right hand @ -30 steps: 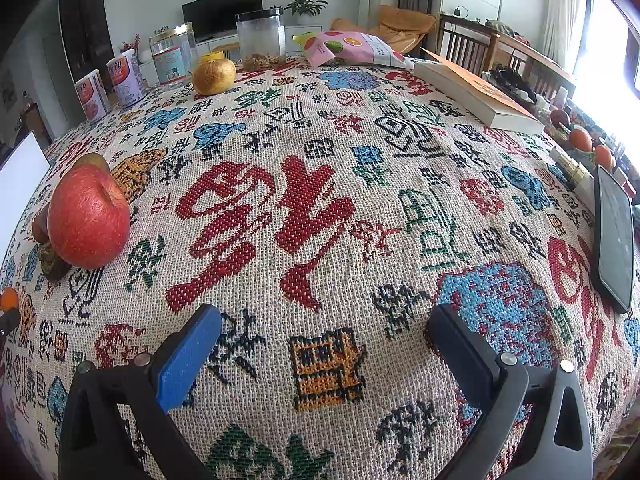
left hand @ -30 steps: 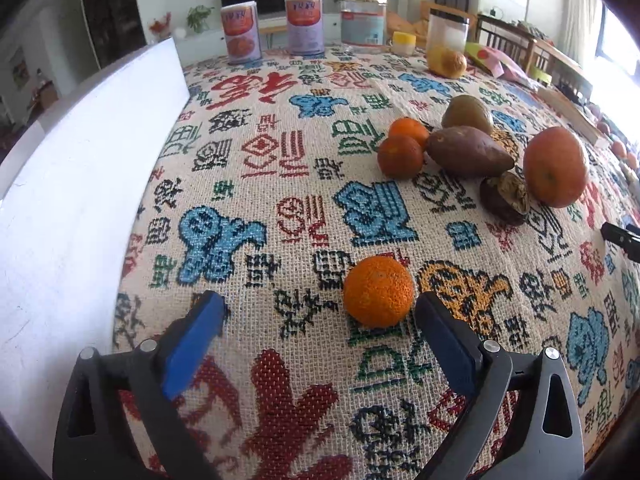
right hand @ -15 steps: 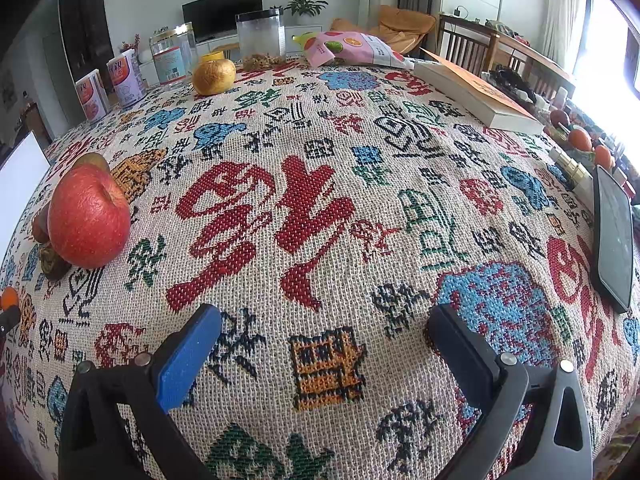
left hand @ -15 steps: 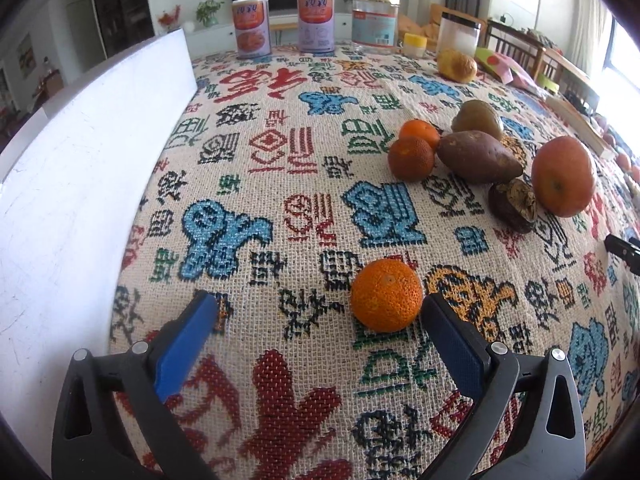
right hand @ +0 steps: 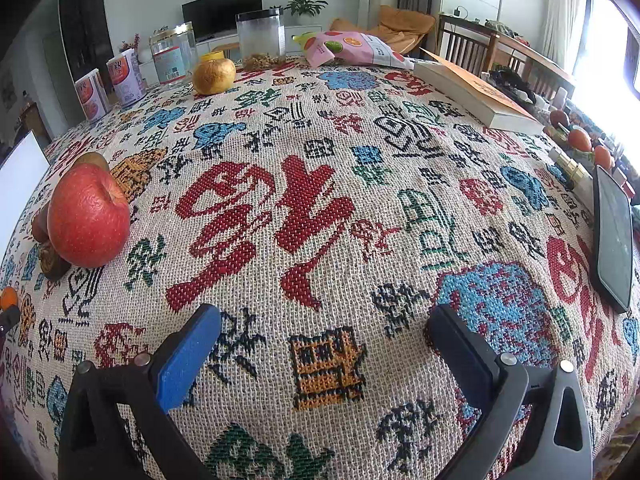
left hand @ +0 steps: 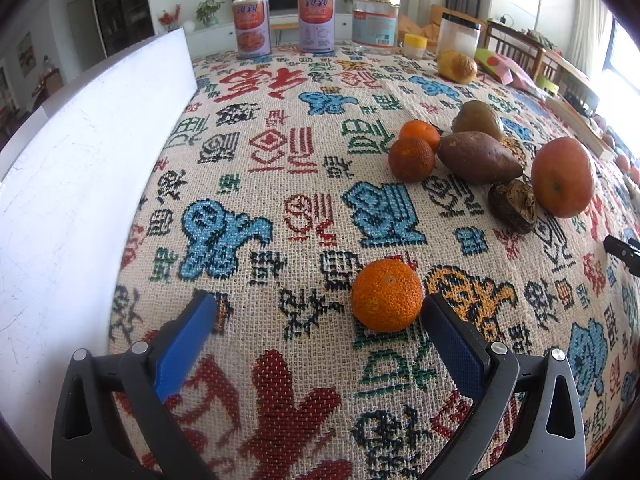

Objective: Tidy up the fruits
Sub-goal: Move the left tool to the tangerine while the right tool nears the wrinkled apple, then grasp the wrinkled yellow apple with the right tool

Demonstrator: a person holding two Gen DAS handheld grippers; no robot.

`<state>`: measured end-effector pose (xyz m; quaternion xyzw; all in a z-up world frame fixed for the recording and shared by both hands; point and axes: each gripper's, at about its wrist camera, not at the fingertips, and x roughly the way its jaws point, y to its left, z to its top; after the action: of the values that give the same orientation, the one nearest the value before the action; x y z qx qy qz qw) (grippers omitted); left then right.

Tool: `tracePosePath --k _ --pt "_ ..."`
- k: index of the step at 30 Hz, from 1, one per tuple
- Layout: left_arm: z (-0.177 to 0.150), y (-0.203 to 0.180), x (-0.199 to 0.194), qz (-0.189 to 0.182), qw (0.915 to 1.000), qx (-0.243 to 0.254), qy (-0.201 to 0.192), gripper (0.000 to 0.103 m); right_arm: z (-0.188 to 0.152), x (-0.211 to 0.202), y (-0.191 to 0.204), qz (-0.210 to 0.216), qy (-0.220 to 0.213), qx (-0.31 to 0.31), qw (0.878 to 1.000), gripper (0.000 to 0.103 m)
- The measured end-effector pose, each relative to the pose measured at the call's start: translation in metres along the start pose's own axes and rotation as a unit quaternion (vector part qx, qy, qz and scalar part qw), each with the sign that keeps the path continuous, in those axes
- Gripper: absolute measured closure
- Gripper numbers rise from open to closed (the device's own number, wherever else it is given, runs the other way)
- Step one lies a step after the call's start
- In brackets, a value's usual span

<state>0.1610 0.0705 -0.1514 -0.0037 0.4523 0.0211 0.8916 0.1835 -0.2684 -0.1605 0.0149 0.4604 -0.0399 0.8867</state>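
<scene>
- Patterned woven tablecloth (right hand: pixel 320 208) covers the table.
- Two cans (left hand: pixel 251 27) and a jar (left hand: pixel 375 20) stand at the far edge.
- Book (right hand: pixel 476 94) and phone (right hand: pixel 614 236) lie at right.
- White board (left hand: pixel 80 152) lies at left.

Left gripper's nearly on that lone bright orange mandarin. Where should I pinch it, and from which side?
Grip the lone bright orange mandarin across its widest middle, coming in low from the near side. The open left gripper has it off-centre, beside the right finger; probably shift right first.

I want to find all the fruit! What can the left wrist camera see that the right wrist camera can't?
Only the left view shows the sweet potato and two small oranges beside it. Only the right view shows the phone, book and snack bag. Both show the red apple, the lone orange and the patterned tablecloth.
</scene>
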Motion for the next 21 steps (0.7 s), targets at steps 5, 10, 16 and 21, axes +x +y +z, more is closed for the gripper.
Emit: tracePosePath --k 5,10,16,21 --pt "0.000 0.000 0.000 0.000 1.0000 0.000 0.000 0.000 0.000 0.000 0.000 0.000 0.000 0.000 1.000 0.000" --pt "0.000 0.000 0.000 0.000 1.0000 0.000 0.000 0.000 0.000 0.000 -0.001 0.003 0.002 0.000 1.000 0.000" --pt "0.000 0.000 0.000 0.000 1.0000 0.000 0.000 0.000 0.054 -0.012 -0.003 0.065 -0.044 -0.003 0.997 0.000" --pt "0.000 0.000 0.000 0.000 1.0000 0.000 0.000 0.000 0.147 0.022 0.034 0.115 -0.049 -0.046 0.991 0.000"
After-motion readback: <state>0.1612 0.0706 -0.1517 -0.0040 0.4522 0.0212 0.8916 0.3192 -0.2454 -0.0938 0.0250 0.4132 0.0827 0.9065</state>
